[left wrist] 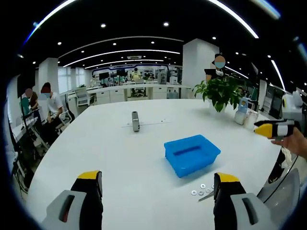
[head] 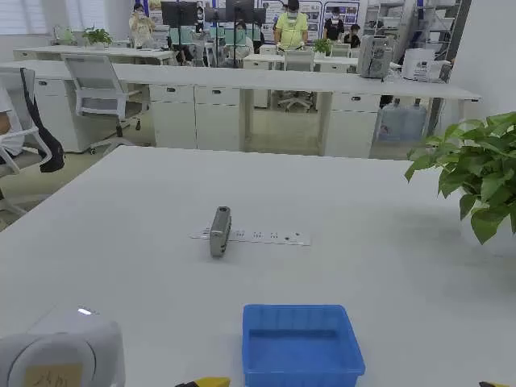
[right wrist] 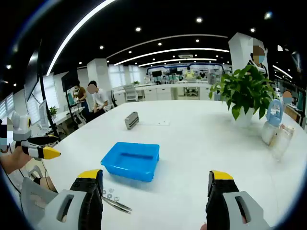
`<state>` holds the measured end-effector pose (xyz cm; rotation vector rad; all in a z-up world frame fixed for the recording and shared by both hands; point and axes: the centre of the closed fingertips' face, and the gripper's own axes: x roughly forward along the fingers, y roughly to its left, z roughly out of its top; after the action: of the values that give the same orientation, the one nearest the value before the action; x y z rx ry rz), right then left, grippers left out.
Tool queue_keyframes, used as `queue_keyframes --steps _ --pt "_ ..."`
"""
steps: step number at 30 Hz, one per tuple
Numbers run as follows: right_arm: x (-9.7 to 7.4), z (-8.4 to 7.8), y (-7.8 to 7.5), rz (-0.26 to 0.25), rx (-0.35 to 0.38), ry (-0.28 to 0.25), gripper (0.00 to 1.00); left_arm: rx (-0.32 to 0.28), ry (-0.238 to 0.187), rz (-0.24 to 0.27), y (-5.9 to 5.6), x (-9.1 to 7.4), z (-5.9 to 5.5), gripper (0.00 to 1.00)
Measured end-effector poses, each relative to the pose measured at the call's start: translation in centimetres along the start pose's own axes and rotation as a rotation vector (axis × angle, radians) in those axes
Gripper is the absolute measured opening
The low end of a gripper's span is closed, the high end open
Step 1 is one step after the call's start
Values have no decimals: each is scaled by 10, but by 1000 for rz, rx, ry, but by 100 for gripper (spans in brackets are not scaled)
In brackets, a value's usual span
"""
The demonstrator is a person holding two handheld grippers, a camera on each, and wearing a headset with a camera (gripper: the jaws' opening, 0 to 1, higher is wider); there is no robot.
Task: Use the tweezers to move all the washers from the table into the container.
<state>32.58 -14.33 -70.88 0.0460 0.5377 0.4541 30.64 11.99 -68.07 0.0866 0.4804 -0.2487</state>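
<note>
The blue container (head: 302, 347) sits near the table's front edge, and nothing shows inside it. Several small washers (left wrist: 203, 189) lie on the white table just in front of it, with metal tweezers (left wrist: 208, 194) beside them. The washers (right wrist: 111, 193) and tweezers (right wrist: 118, 205) also lie close to the left jaw in the right gripper view. My left gripper (left wrist: 157, 184) is open and holds nothing, with the container (left wrist: 192, 153) ahead to its right. My right gripper (right wrist: 154, 182) is open and holds nothing, with the container (right wrist: 130, 160) ahead to its left. A yellow fingertip (head: 205, 382) pokes in at the head view's bottom edge.
A grey block (head: 219, 230) rests on a white power strip (head: 258, 237) mid-table. A potted plant (head: 480, 173) stands at the right, with bottles (right wrist: 276, 127) near it. Office chairs, desks and people are beyond the table.
</note>
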Motion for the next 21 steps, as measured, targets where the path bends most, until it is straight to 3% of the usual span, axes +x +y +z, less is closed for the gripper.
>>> queue_keyframes --steps 21 --pt "2 -2 -1 8 -2 15 99 31 32 -22 -7 7 -4 99"
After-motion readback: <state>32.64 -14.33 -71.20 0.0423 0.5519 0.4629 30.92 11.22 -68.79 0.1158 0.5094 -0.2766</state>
